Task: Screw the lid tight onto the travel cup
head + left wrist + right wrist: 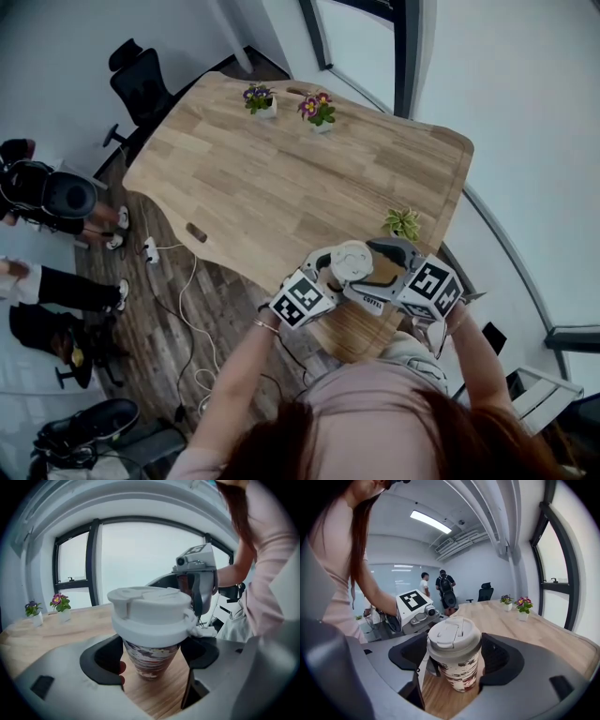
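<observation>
Left tool [151, 659] grips cup [461, 674] under lid [453, 637]; right tool [454, 662], opposite side, pinches lid. Cup upright at near table [281, 169] edge.

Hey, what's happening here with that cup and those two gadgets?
A person is working on a travel cup at the near edge of a wooden table, holding a gripper in each hand. The left gripper clamps the cup's patterned body; the right gripper grips its white lid, which already sits on top.

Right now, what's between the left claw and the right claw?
The travel cup, lid on, sits between left claw and right claw; clearest in the head view.
</observation>
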`<state>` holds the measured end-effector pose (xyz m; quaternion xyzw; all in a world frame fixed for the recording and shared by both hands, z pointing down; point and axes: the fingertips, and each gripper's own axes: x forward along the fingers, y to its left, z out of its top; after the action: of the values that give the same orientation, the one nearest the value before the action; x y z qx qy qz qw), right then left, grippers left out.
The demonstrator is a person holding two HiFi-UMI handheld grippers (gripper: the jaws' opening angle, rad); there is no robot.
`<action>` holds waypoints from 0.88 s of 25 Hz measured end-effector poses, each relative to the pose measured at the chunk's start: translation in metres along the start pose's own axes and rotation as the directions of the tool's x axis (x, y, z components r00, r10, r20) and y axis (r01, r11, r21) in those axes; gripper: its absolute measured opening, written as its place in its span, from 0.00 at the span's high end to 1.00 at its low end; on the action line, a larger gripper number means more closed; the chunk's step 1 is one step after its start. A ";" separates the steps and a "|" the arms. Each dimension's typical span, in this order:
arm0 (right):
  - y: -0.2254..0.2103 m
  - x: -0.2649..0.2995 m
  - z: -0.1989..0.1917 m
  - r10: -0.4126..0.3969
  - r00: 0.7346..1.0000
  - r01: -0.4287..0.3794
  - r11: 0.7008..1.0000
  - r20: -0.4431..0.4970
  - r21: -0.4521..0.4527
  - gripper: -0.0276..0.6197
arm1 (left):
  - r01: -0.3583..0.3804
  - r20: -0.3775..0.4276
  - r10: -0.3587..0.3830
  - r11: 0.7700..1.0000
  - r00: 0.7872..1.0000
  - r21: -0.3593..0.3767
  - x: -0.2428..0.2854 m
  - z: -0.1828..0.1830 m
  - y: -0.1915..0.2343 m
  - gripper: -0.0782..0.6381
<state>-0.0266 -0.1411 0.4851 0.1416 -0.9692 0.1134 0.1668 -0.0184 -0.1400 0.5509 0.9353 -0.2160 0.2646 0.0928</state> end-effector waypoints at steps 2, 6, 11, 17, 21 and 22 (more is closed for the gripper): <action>0.000 -0.001 0.001 -0.054 0.998 0.054 0.999 0.025 0.005 0.40 | -0.046 0.008 0.046 0.999 0.999 -0.025 0.001 0.002 0.001 0.38; -0.004 -0.002 0.001 -0.206 0.975 0.202 0.978 0.082 0.046 0.40 | -0.165 0.032 0.169 0.982 0.985 -0.092 0.001 0.003 0.006 0.38; 0.002 -0.003 -0.002 -0.133 0.989 0.133 0.991 0.060 0.010 0.40 | -0.105 0.030 0.107 0.993 0.994 -0.058 0.000 0.001 0.002 0.38; 0.015 0.000 -0.005 0.062 0.998 -0.062 0.998 -0.018 -0.032 0.40 | 0.056 -0.032 -0.055 0.998 0.998 0.039 -0.003 -0.002 -0.016 0.38; 0.010 0.000 -0.001 -0.020 0.999 0.020 0.999 0.027 -0.026 0.40 | -0.005 -0.013 0.005 1.000 1.000 0.002 -0.001 0.001 -0.011 0.38; 0.008 0.000 -0.001 -0.069 0.997 0.069 0.998 0.043 -0.011 0.40 | -0.037 -0.004 0.037 0.999 0.999 -0.016 0.000 0.002 -0.009 0.38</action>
<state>-0.0287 -0.1338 0.4847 0.1763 -0.9677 0.0986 0.1506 -0.0135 -0.1331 0.5487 0.9299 -0.2352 0.2660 0.0958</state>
